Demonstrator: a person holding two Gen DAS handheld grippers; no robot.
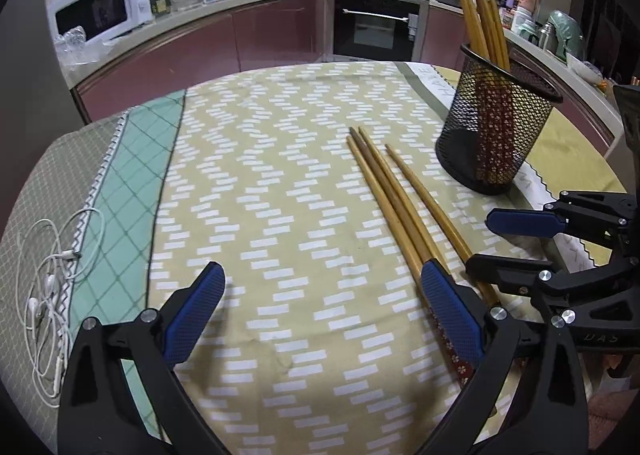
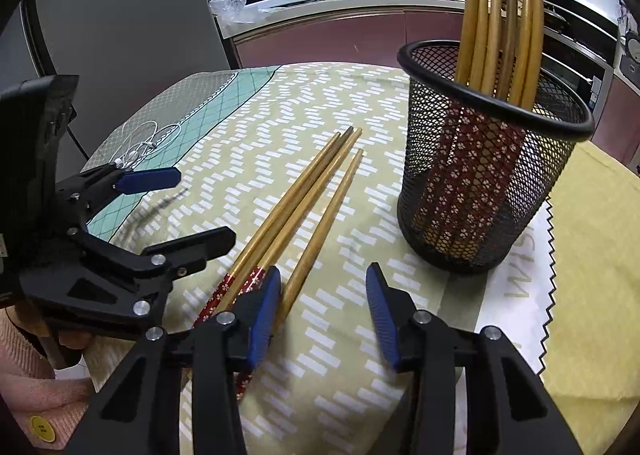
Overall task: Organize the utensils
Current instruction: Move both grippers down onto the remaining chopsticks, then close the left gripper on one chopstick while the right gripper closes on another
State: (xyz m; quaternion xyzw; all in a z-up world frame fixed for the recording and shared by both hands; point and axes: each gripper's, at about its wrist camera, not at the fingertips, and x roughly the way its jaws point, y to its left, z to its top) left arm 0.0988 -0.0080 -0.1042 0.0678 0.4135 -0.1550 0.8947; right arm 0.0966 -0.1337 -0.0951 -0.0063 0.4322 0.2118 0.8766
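Observation:
Three wooden chopsticks with red flowered ends lie side by side on the patterned tablecloth. A black mesh cup stands to their right and holds several more chopsticks upright. My right gripper is open and low over the cloth. The rightmost chopstick lies between its blue pads, close to the left one; the right pad is clear of it. My left gripper is wide open with only cloth between its fingers. Its right finger sits over the thick ends of the chopsticks.
White earphones lie tangled at the table's left edge. A kitchen counter with a microwave and an oven runs behind the table. A pink sleeve shows at the lower left of the right wrist view.

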